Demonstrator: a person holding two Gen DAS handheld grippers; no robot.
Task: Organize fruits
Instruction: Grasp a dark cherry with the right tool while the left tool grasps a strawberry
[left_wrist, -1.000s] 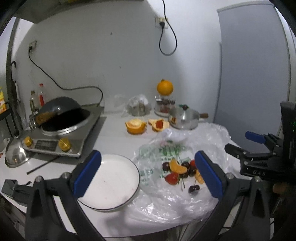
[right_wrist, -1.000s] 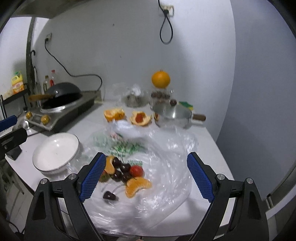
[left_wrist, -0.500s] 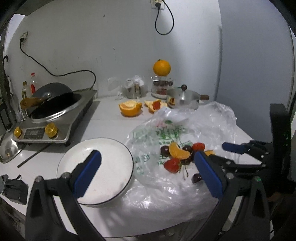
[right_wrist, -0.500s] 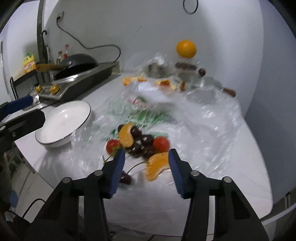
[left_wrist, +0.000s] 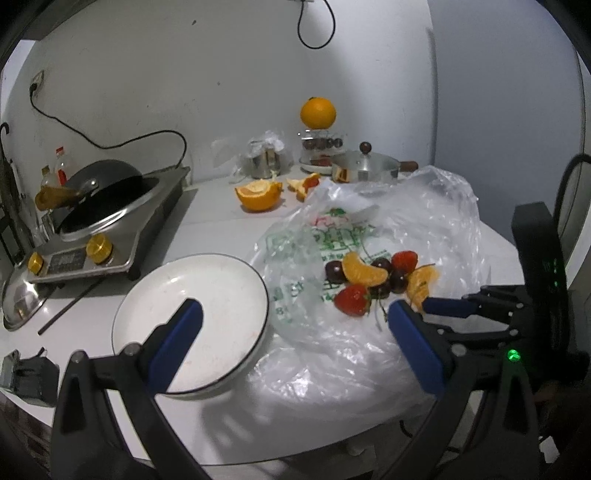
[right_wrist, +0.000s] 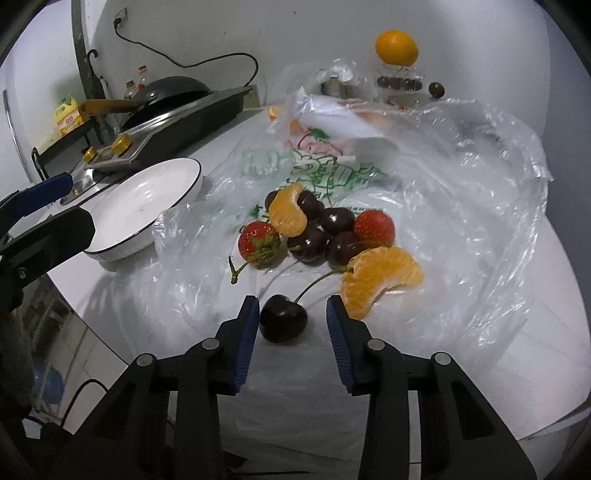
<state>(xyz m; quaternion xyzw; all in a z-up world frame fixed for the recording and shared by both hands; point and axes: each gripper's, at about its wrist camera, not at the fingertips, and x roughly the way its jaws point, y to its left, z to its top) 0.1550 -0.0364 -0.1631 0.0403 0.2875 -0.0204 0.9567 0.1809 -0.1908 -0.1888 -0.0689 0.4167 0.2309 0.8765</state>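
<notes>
- The single dark cherry (right_wrist: 283, 323) lies on the clear plastic bag (right_wrist: 461, 229), at the near edge of the desk (right_wrist: 554, 376), apart from the fruit pile (right_wrist: 325, 229) behind it.
- The right claw (right_wrist: 291, 332) is lowered over this cherry, and the cherry sits between its two blue pads. The left pad (right_wrist: 245, 343) is touching or almost touching the cherry; the right pad (right_wrist: 338, 343) is clearly apart from it.
- The jaws of the right claw have just been closing around the cherry, but they do not press it from both sides yet, so I judge it as not grasped.
- The cherry is not centred: it lies toward the left pad. Its green stem (right_wrist: 317, 280) runs up and to the right, toward the orange segment (right_wrist: 380, 280) that lies just beside the right pad.
- I think that pad may brush the segment or catch the stem when the jaws close.
- The left claw (left_wrist: 295, 332) is wide open and holds nothing. It hovers over the near rim of the white plate (left_wrist: 155, 295), and the strawberry (left_wrist: 352, 300) and the pile lie beyond it to the right.
- The right claw is much nearer to the single cherry. The plate stands on the left part of the desk, beside the bag.
</notes>
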